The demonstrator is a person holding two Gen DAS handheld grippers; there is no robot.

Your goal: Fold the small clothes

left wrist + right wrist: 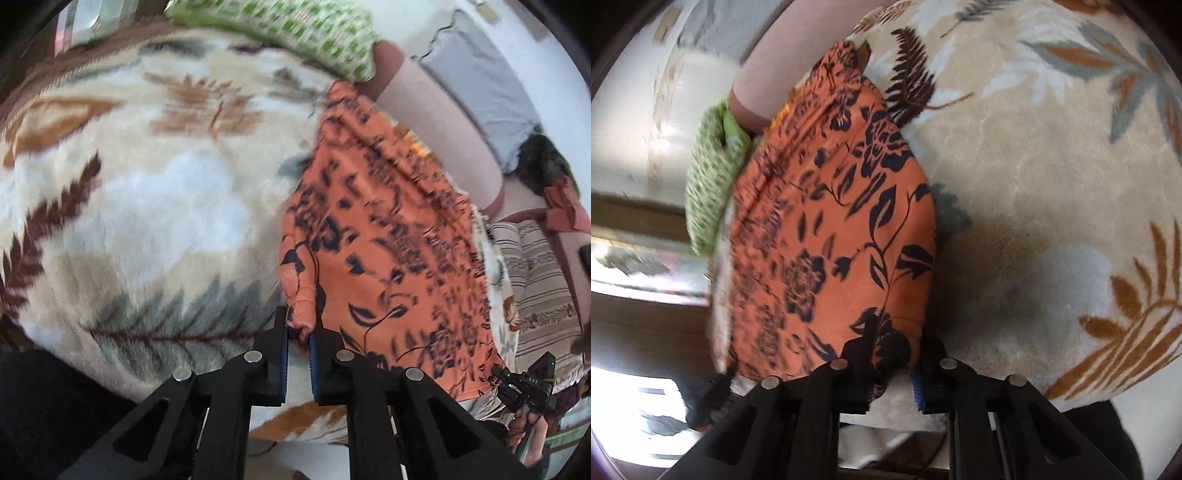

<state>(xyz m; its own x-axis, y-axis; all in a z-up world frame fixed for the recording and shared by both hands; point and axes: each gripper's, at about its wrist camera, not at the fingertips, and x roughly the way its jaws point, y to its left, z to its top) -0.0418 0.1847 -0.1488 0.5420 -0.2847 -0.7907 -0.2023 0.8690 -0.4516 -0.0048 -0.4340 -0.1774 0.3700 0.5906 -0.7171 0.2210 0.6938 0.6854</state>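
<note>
An orange garment with a dark floral print (373, 236) lies on a plush leaf-patterned blanket (129, 192). My left gripper (298, 332) is shut on the garment's near corner, a rolled hem between its blue pads. In the right wrist view the same garment (827, 229) lies left of centre on the blanket (1052, 166). My right gripper (894, 362) holds another edge of it between its fingers, with a gap still showing on the right side. The other gripper shows at the lower right of the left wrist view (524, 384).
A green-and-white checked cloth (295, 33) lies at the blanket's far edge, also in the right wrist view (709, 184). A pink bolster (436, 125), a grey cloth (480, 81) and a striped cushion (535, 280) are to the right.
</note>
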